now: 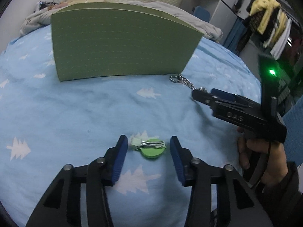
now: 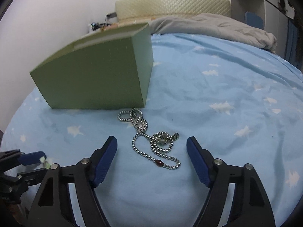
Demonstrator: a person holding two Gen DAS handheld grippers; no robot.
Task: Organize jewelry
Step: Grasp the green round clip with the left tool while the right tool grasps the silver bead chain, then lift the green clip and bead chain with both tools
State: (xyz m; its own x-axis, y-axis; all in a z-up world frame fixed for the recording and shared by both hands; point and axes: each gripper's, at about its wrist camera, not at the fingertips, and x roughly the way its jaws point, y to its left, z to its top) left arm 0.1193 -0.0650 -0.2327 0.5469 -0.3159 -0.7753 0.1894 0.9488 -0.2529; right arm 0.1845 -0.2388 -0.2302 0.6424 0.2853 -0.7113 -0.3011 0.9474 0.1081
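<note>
Working from left to right, the left gripper [image 1: 147, 152] hangs with its jaws apart around a small green hair clip [image 1: 150, 147]; the blue pads [image 1: 121, 151] stand clear of it on both sides, so nothing is clasped. The clip lies on the blue bedsheet [image 1: 75, 113] at 6 o'clock from the green box [image 1: 121, 43]. It looks light and rigid, with a thin metal spring bar across a flat disc; pinch across the disc edges, not the bar. At 5 o'clock from the box's right corner lies the bead necklace [image 2: 151, 141], coiled loosely with a dark red bead [image 2: 158, 163] and a small pendant [image 2: 175, 136]. The right gripper [image 2: 151, 157] straddles it, jaws apart, not touching. The chain appears limp and slippery; gather it at the bunched clasp section, where several strands overlap.
</note>
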